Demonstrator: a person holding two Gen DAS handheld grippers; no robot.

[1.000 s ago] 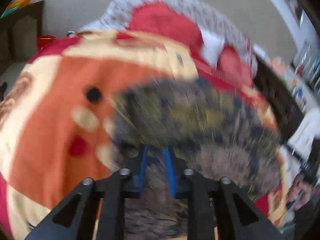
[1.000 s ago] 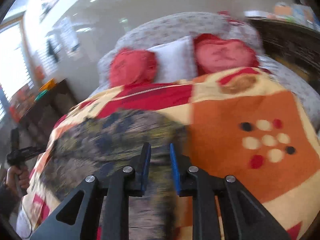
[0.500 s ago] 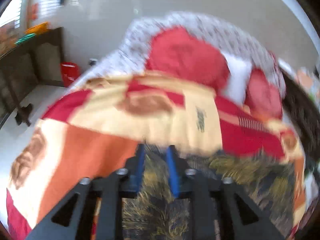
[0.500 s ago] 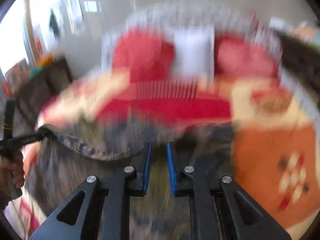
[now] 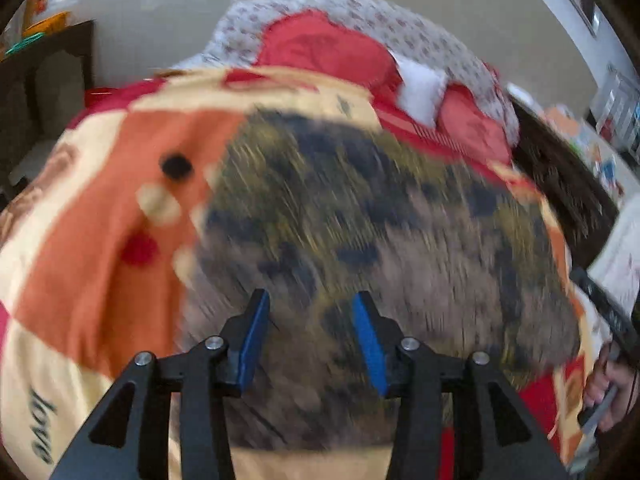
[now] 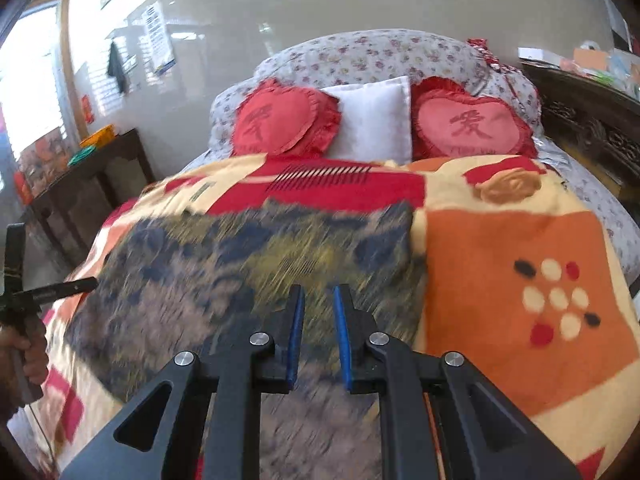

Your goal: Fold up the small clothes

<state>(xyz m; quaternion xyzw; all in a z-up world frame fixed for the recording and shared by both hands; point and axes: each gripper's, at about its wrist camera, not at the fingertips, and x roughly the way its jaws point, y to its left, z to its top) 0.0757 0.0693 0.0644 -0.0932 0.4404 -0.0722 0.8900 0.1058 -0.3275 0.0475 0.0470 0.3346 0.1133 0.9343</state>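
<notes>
Patterned garment (image 6: pixel 256 276) flat on blanket (image 6: pixel 516 240); left gripper (image 5: pixel 310 312) wide apart, right gripper (image 6: pixel 318 308) narrowly parted, both empty.

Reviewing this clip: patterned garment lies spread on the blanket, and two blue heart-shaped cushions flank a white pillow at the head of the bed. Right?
One detail is off: the heart-shaped cushions are red, not blue, as the right wrist view shows. The rest holds: they flank the white pillow, and the patterned garment lies spread on the blanket.

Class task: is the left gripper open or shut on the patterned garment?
Open. The left gripper shows a wide gap between its blue pads, above the patterned garment lying on the blanket.
</notes>
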